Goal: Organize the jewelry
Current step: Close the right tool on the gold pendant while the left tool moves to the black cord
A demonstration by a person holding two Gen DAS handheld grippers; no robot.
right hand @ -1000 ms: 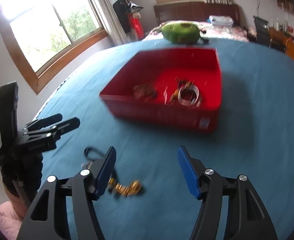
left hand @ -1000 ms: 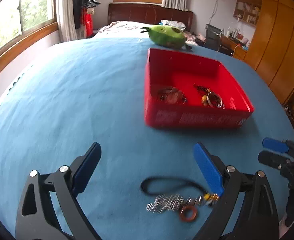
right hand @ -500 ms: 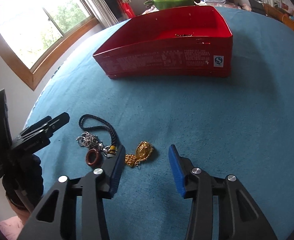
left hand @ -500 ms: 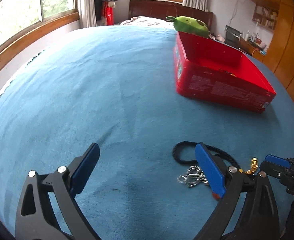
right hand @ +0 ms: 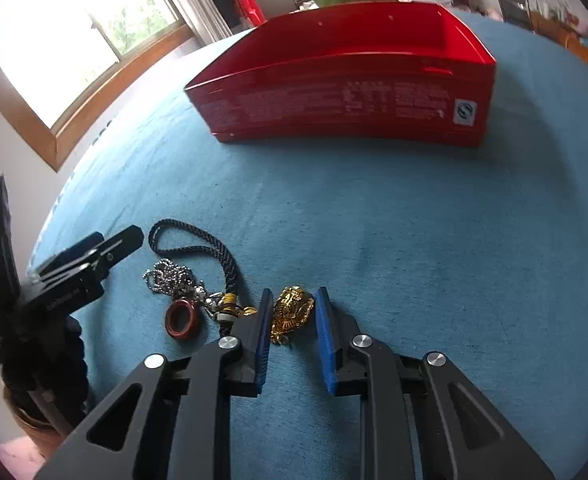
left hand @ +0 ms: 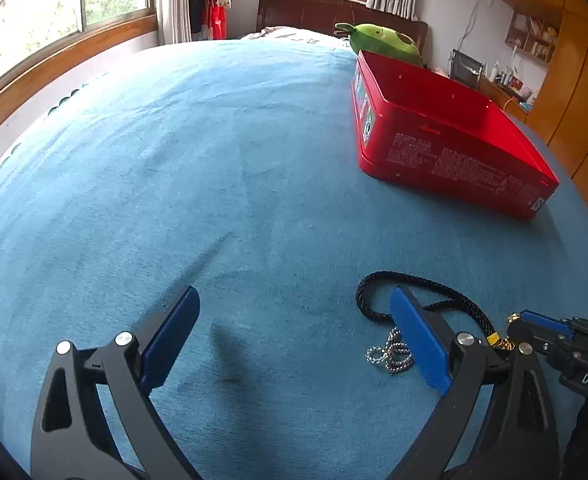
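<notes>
A gold pendant lies on the blue cloth between the two blue pads of my right gripper, whose jaws are narrowed around it with small gaps still showing. Left of it lie a black cord, a silver chain and a red-brown ring. The red box stands beyond. My left gripper is wide open and empty low over the cloth; the cord and chain lie by its right finger. The red box is at the far right.
A green plush toy lies behind the box. The blue cloth covers the whole surface. A window and wooden sill run along the left; wooden cabinets stand at the right. The right gripper's tip shows in the left wrist view.
My right gripper has dropped lower and forward and narrowed its jaws around the gold pendant. My left gripper has sunk closer to the cloth and stayed open.
</notes>
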